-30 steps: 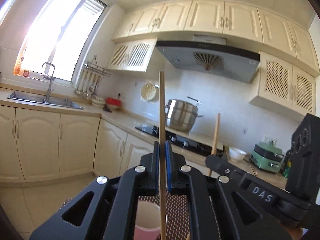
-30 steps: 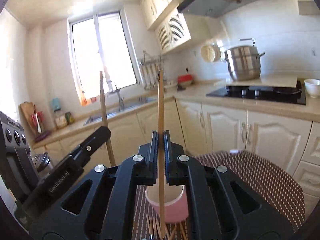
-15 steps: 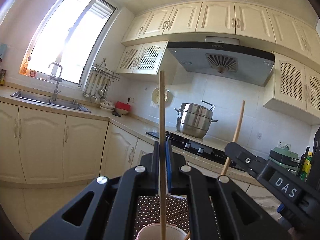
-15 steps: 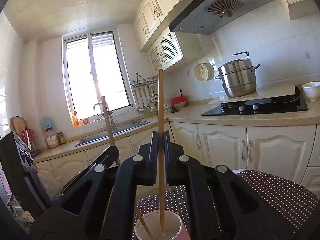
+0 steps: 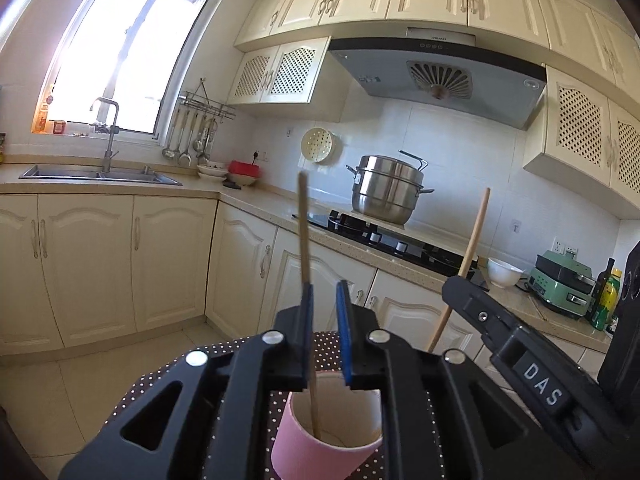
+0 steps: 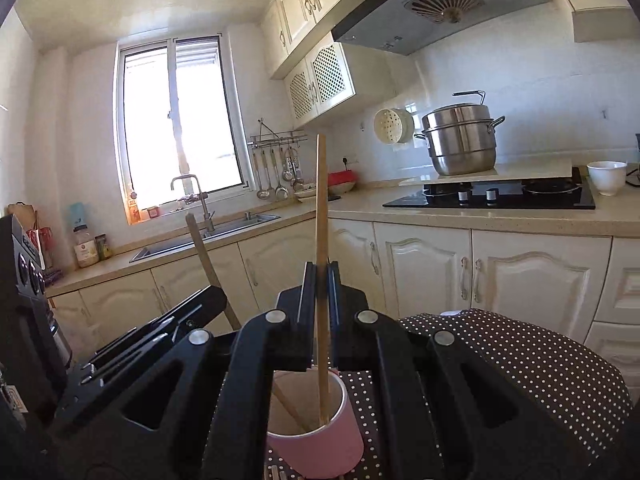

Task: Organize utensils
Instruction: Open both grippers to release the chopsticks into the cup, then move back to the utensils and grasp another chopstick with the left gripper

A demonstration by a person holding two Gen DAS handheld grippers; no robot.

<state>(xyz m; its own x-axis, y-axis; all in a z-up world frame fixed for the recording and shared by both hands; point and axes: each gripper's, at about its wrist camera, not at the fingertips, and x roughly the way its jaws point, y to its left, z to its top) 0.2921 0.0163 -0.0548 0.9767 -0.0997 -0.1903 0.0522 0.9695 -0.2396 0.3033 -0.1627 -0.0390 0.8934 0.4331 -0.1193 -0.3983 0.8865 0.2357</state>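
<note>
1. Left wrist view: the left claw (image 5: pixel 323 296) has just been opening. Its two pads stand apart, and a thin wooden chopstick (image 5: pixel 305 248) runs between them, leaning against the left pad only, so it is no longer pinched.
2. That chopstick's lower end sits inside the pink cup (image 5: pixel 320 436), which stands directly below the claw on a dotted cloth (image 5: pixel 168 376).
3. To the right of the cup, the right claw (image 5: pixel 460 284) shows from the side with a second chopstick (image 5: pixel 472 240) rising out of it.
4. Right wrist view: the right claw (image 6: pixel 321 276) is clamped shut on its chopstick (image 6: pixel 321 208), gripping it at about mid-length. The stick stands nearly upright, its lower end down in the pink cup (image 6: pixel 320 448).
5. The other chopstick (image 6: pixel 204 252) leans left of the cup, its tip crossing the cup's floor. The left claw (image 6: pixel 216 296) is beside it.
6. Handling, as a judgement: the sticks look light, stiff and smooth, so a mid-length pinch keeps them from pivoting. Once freed they will tip against the rim.
7. The cup looks light, perhaps paper, and could slide or topple if a stick levers on its wall.
</note>
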